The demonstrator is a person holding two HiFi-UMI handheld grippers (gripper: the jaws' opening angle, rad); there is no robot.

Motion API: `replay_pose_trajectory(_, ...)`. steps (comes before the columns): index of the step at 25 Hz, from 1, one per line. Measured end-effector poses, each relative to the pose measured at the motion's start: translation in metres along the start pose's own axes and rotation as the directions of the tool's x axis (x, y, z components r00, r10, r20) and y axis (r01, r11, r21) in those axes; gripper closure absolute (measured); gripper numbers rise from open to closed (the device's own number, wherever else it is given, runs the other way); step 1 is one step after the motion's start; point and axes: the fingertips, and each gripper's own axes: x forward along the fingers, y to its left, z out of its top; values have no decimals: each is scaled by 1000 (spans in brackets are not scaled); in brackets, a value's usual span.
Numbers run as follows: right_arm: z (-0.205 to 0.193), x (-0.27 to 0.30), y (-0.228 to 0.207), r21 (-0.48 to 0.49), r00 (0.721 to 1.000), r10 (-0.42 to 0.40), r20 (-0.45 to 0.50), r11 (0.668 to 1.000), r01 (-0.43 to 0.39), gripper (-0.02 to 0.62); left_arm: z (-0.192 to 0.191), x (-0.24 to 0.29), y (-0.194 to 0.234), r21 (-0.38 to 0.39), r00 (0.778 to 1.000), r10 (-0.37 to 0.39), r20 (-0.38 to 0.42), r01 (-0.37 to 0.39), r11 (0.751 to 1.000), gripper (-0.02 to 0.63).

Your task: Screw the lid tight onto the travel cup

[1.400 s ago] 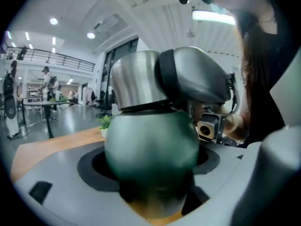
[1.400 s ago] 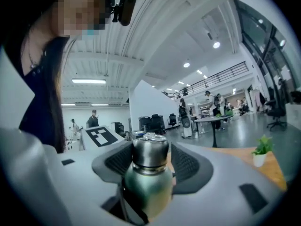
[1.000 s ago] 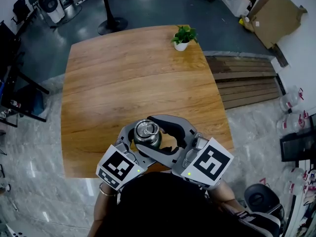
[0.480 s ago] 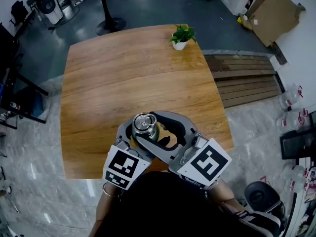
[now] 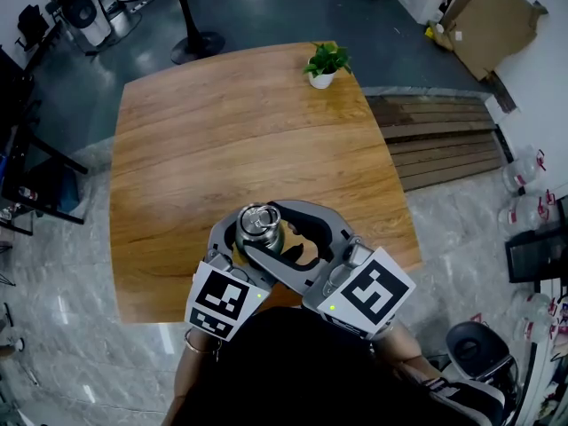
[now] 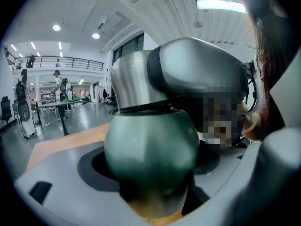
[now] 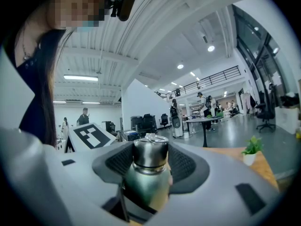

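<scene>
Clearly the left claw [image 6: 149, 182] is clamped on the green body of the travel cup [image 5: 259, 231], upright on the tabletop [image 5: 231, 131]. The right claw [image 7: 151, 171] stands spread, its jaws flanking the lid [image 7: 150, 149] without gripping it.

In the head view the jaws hide the cup [image 5: 265, 240] below its lid [image 5: 258, 219], and the person [image 5: 284, 371] covers the table's [image 5: 222, 131] near edge. In the left gripper view a grey jaw hides the lid's top. Whether the pads [image 7: 188, 166] of the right gripper [image 7: 150, 171] touch the lid cannot be told.
</scene>
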Motion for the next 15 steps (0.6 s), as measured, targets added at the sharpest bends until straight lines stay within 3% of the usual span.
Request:
replay_pose_trajectory(7, 7, 1, 1, -9, 999, 14, 31, 1000, -14, 353, 1, 1, 0, 4, 1000, -3, 1, 3, 1000, 191)
replay_pose_trajectory(15, 2, -1, -1, -7, 1000, -20, -13, 1000, 20, 353, 5, 1, 0, 7, 1000, -4, 26, 4, 1000, 192)
